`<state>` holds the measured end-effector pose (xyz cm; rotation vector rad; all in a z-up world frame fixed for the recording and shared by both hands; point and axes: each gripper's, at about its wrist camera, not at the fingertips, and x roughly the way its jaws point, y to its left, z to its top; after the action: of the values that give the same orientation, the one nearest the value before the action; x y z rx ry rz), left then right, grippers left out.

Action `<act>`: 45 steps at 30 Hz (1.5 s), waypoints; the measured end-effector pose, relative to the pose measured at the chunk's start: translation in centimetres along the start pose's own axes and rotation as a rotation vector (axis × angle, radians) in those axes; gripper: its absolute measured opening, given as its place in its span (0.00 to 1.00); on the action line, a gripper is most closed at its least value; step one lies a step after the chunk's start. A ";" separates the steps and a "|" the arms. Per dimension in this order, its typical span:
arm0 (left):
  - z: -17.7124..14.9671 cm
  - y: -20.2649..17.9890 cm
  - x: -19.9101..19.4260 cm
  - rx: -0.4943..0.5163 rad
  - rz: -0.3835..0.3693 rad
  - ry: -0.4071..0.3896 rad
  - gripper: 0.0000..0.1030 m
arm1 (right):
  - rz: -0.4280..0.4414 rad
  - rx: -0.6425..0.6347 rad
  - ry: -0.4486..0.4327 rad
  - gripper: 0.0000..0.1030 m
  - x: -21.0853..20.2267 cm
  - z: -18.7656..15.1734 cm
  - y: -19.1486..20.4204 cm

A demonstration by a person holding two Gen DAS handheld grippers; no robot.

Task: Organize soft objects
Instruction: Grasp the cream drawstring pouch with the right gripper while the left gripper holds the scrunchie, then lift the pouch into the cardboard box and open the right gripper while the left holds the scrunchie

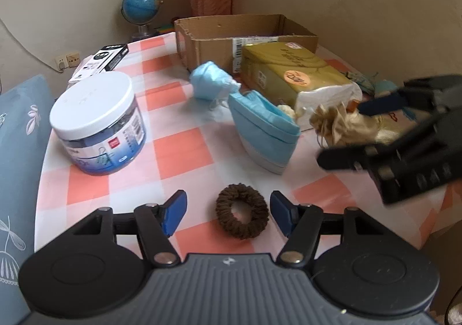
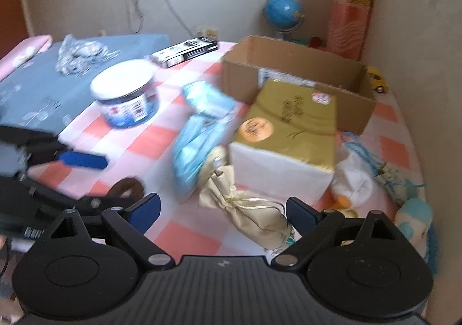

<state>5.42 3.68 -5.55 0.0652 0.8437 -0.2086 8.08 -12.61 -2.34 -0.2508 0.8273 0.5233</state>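
A brown knitted hair scrunchie (image 1: 242,211) lies flat on the checked tablecloth, between the open fingers of my left gripper (image 1: 228,211). A beige drawstring pouch (image 2: 251,209) lies between the open fingers of my right gripper (image 2: 223,214); it also shows in the left wrist view (image 1: 343,125). Blue face masks (image 1: 264,133) lie in the middle of the table, with a second crumpled one (image 1: 212,81) behind. An open cardboard box (image 1: 245,36) stands at the back. My right gripper (image 1: 340,134) reaches in from the right in the left wrist view.
A gold tissue pack (image 1: 294,74) lies in front of the box. A white-lidded jar (image 1: 98,123) stands at the left. A black and white carton (image 1: 109,58) and a globe (image 1: 141,7) are at the back left. Soft toys (image 2: 413,221) lie at the table's right edge.
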 end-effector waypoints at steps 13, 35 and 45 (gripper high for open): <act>-1.2 0.4 -0.9 0.011 0.009 0.000 0.65 | -0.040 0.062 0.042 0.94 -0.8 -2.8 0.4; -0.9 0.8 0.4 0.037 -0.042 0.023 0.66 | -0.118 0.196 0.069 0.91 3.2 -2.0 -0.5; -0.6 0.5 0.7 0.053 -0.068 0.027 0.66 | -0.143 0.168 0.045 0.83 2.2 -1.9 -0.4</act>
<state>5.54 4.12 -6.42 0.0891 0.8682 -0.2947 8.32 -12.96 -5.24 -0.1663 0.8850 0.3128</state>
